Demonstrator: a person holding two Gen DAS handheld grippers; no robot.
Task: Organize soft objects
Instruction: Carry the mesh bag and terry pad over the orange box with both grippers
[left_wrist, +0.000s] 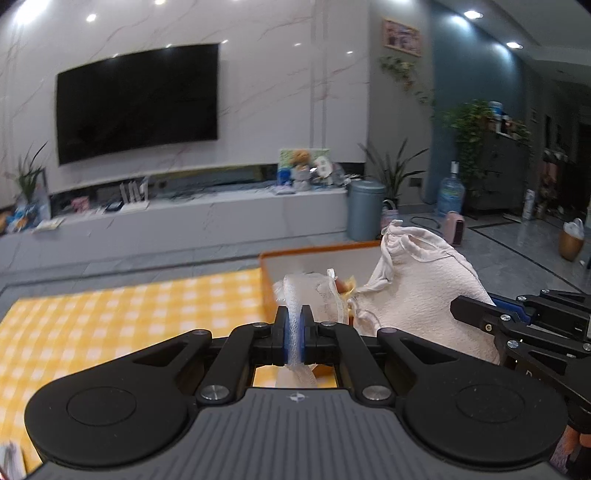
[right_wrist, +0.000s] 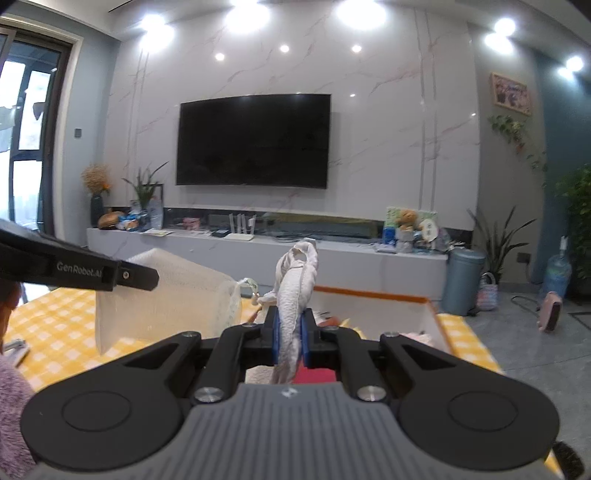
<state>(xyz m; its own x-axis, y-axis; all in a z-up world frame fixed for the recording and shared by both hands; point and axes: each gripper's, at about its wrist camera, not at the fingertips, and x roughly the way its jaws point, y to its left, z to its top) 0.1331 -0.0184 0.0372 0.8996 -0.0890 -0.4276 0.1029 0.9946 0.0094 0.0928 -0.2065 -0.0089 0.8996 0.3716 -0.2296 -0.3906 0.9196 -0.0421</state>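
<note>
Left gripper clamped on a strip of sheer white mesh fabric, blue pads pressed to either side of the band, loose end hanging down beneath the jaws. Right gripper closed tight on a bunched cream-white crinkled cloth garment, gathered top standing up above the fingertips, tail trailing below. Both pieces raised off the yellow-and-white checked tablecloth and held over the near edge of an orange-rimmed white cardboard box. Seen from the left wrist: cream garment ballooning at right, touching the mesh piece near a small yellow-orange scrap, too blurred to identify. Seen from the right wrist: mesh fabric spread as a pale sheet at left, hanging from the left claw's black finger; inside the box, pink and red items just visible. Behind, a dark wall-mounted television above a long white media console, a grey-blue cylindrical bin at its right end.
</note>
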